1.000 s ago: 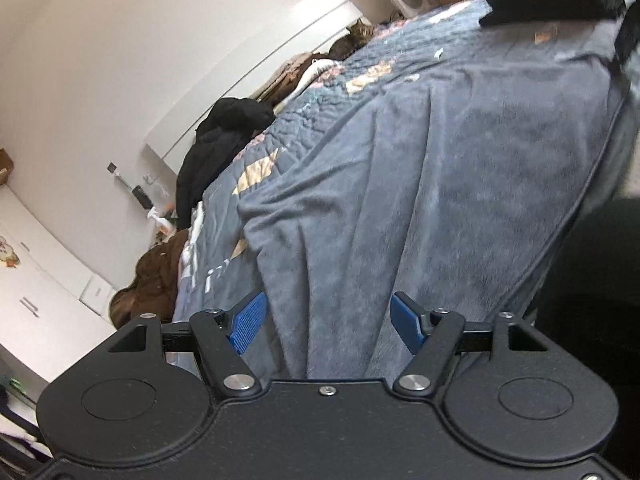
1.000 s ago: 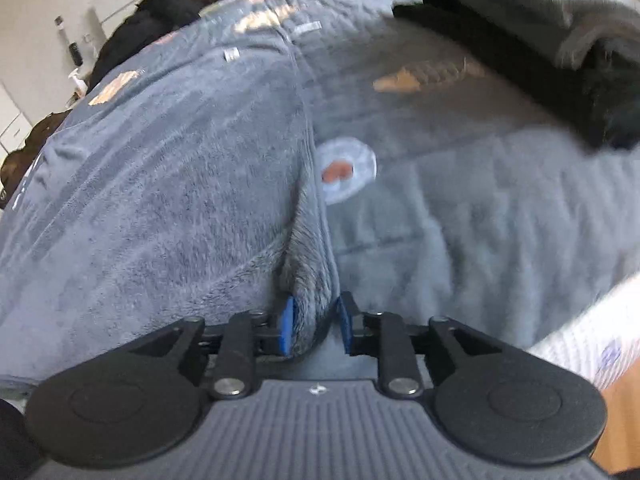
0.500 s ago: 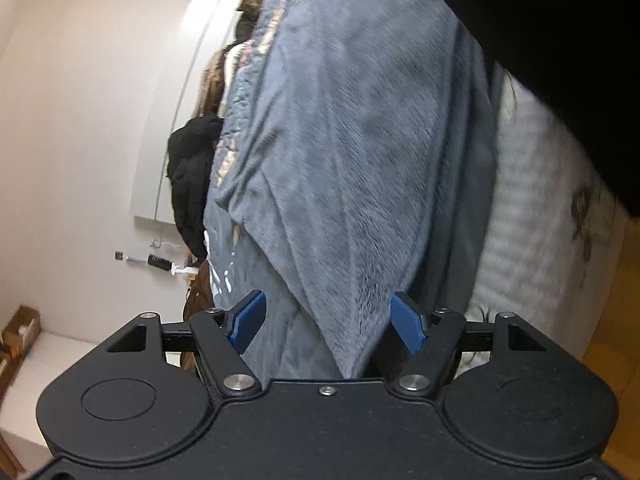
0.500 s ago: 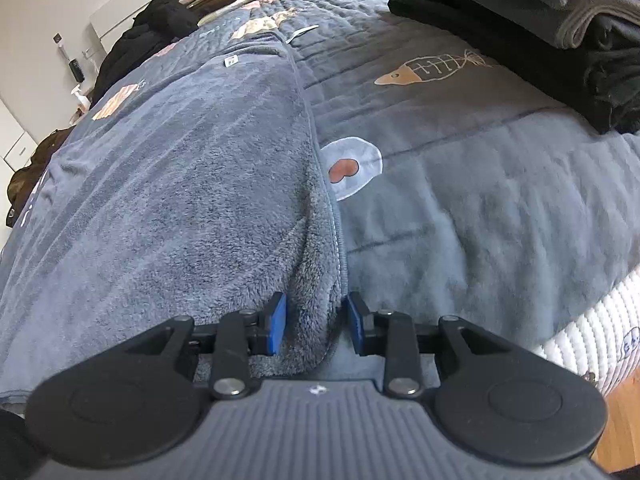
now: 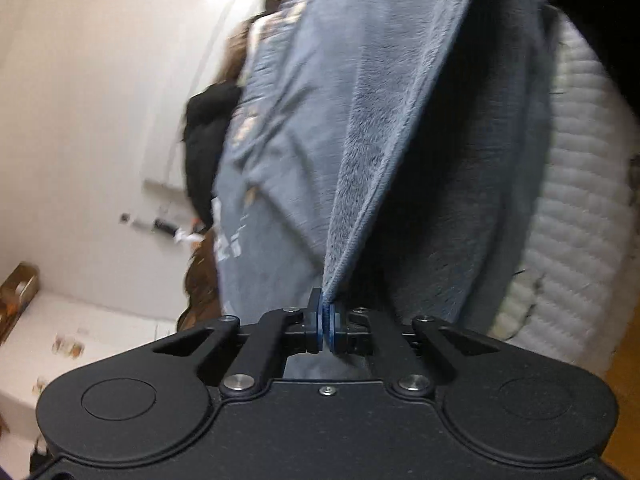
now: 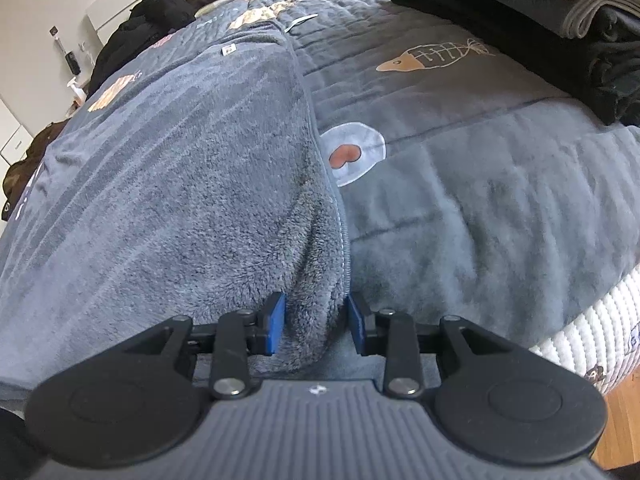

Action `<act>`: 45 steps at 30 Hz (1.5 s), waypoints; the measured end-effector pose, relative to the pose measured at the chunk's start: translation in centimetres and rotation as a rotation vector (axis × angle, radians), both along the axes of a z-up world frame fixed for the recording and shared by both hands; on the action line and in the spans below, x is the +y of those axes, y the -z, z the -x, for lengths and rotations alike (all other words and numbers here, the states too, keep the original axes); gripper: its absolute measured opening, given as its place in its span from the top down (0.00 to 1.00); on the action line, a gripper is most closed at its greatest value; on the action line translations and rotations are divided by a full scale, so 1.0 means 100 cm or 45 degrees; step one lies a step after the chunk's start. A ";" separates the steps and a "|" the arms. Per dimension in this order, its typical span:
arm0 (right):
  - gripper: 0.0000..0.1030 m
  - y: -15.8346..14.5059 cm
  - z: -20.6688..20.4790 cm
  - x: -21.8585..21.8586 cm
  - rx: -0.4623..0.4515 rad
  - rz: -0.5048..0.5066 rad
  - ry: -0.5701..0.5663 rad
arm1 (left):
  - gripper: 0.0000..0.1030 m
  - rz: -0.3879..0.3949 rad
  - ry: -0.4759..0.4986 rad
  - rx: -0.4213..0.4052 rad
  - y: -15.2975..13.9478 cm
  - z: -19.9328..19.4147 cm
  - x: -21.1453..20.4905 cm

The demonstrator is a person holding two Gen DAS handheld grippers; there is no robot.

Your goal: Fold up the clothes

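The wall (image 5: 80, 100) was plain and white. A big bed filled the room, covered by a grey quilt (image 6: 480, 168) with a fish picture (image 6: 432, 56) on it. The white mattress (image 6: 592, 336) showed at the edge. The floor (image 6: 620, 420) was brown wood. A white cabinet (image 5: 92, 332) stood by the wall. Soft daylight fell on the bed.

A grey quilt (image 6: 500, 208) printed with a fish skeleton (image 6: 434, 56) and a pale round patch (image 6: 354, 154) covers the bed, over a white mattress (image 5: 576, 208). Dark clothes (image 6: 156, 12) are heaped at its far side by the white wall (image 5: 100, 92). A strip of wooden floor (image 6: 618, 416) shows at the lower right.
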State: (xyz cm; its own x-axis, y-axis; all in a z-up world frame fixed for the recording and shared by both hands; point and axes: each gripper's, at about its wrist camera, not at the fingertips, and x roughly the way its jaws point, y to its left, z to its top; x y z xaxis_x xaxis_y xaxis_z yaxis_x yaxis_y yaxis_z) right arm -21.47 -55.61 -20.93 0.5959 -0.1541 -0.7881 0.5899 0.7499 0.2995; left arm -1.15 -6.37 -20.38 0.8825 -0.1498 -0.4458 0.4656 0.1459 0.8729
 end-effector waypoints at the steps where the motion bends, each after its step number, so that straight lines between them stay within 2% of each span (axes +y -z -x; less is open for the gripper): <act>1: 0.67 0.001 -0.001 0.001 0.001 0.001 -0.006 | 0.97 -0.003 -0.007 -0.003 -0.002 0.000 0.003; 3: 0.66 0.001 -0.003 0.002 0.005 0.009 -0.017 | 0.97 -0.016 -0.009 -0.002 0.000 0.001 0.005; 7: 0.66 0.002 -0.005 0.001 0.011 0.020 -0.019 | 0.97 -0.087 -0.020 0.079 0.019 0.004 -0.005; 10: 0.66 -0.001 -0.002 0.000 0.001 0.016 -0.008 | 0.93 -0.141 -0.025 0.026 0.036 0.003 -0.012; 11: 0.66 -0.002 -0.001 0.000 -0.002 0.017 -0.007 | 0.89 -0.150 -0.028 0.006 0.039 0.003 -0.013; 12: 0.66 -0.002 0.000 0.000 -0.003 0.017 -0.006 | 0.77 -0.137 -0.036 0.001 0.039 0.003 -0.014; 14: 0.66 -0.003 0.001 0.000 -0.005 0.017 -0.003 | 0.60 -0.092 -0.032 -0.013 0.035 0.005 -0.016; 15: 0.66 -0.004 0.002 0.000 -0.007 0.016 0.000 | 0.59 -0.069 -0.025 -0.016 0.032 0.006 -0.017; 16: 0.66 -0.005 0.002 0.000 -0.011 0.015 0.004 | 0.60 -0.053 -0.019 -0.010 0.030 0.007 -0.017; 17: 0.66 -0.006 0.002 0.001 -0.015 0.016 0.004 | 0.76 -0.039 -0.020 0.010 0.028 0.006 -0.017; 18: 0.65 -0.006 0.002 0.001 -0.017 0.017 -0.001 | 0.87 -0.030 -0.037 0.054 0.025 0.006 -0.016; 20: 0.65 -0.008 0.001 0.003 -0.009 0.024 -0.003 | 0.86 -0.020 -0.066 0.131 0.022 0.005 -0.014; 21: 0.65 -0.010 0.002 0.004 -0.007 0.026 0.000 | 0.79 -0.020 -0.073 0.146 0.020 0.007 -0.010; 22: 0.65 -0.013 0.003 0.004 -0.010 0.027 0.002 | 0.71 0.002 -0.088 0.167 0.015 0.009 -0.004; 23: 0.63 -0.016 0.004 0.005 -0.015 0.031 0.002 | 0.57 0.024 -0.102 0.188 0.009 0.011 0.002; 24: 0.61 -0.021 0.006 0.005 -0.020 0.039 0.002 | 0.53 0.061 -0.125 0.213 0.002 0.012 0.008; 28: 0.57 -0.051 0.011 0.013 -0.116 0.093 0.004 | 0.54 0.336 -0.286 0.340 -0.046 0.005 0.034; 31: 0.50 -0.070 0.002 0.027 -0.195 0.104 -0.040 | 0.54 0.624 -0.404 0.506 -0.087 -0.017 0.040; 32: 0.48 -0.074 -0.005 0.032 -0.209 0.103 -0.071 | 0.54 0.719 -0.426 0.564 -0.099 -0.028 0.036; 35: 0.48 -0.074 -0.037 0.050 -0.204 0.120 -0.175 | 0.54 0.915 -0.426 0.709 -0.123 -0.068 0.013; 37: 0.48 -0.067 -0.056 0.060 -0.186 0.135 -0.217 | 0.54 0.979 -0.422 0.772 -0.126 -0.097 -0.007; 39: 0.48 -0.057 -0.070 0.068 -0.168 0.129 -0.233 | 0.54 0.994 -0.434 0.814 -0.121 -0.127 -0.029; 45: 0.48 -0.048 -0.087 0.086 -0.131 0.197 -0.255 | 0.54 0.910 -0.505 0.912 -0.084 -0.207 -0.077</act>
